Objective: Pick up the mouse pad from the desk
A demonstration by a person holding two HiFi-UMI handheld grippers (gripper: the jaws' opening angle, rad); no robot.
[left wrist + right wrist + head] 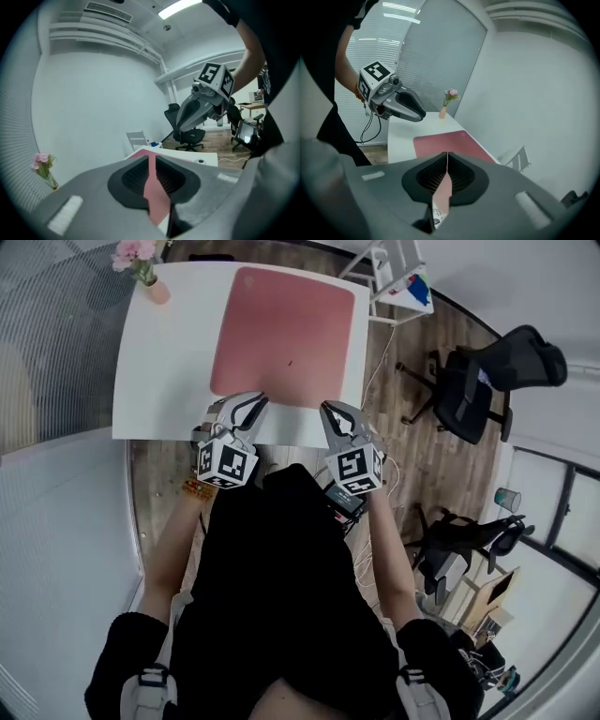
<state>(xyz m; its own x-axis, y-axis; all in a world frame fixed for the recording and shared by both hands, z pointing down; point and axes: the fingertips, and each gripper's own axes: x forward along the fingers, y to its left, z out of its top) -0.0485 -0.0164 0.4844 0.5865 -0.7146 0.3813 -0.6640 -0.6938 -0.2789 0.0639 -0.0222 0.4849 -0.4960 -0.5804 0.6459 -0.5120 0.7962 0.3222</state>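
You'll find no legible text, brand or number anywhere; the marker cubes (226, 465) carry only coded squares.

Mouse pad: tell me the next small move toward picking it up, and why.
Probably bring both grippers forward and down to the near edge of the mouse pad. It lies flat, untouched, on the desk; the left gripper and right gripper hover just short of it, empty. The right one's jaws are shut, so open them on the way.
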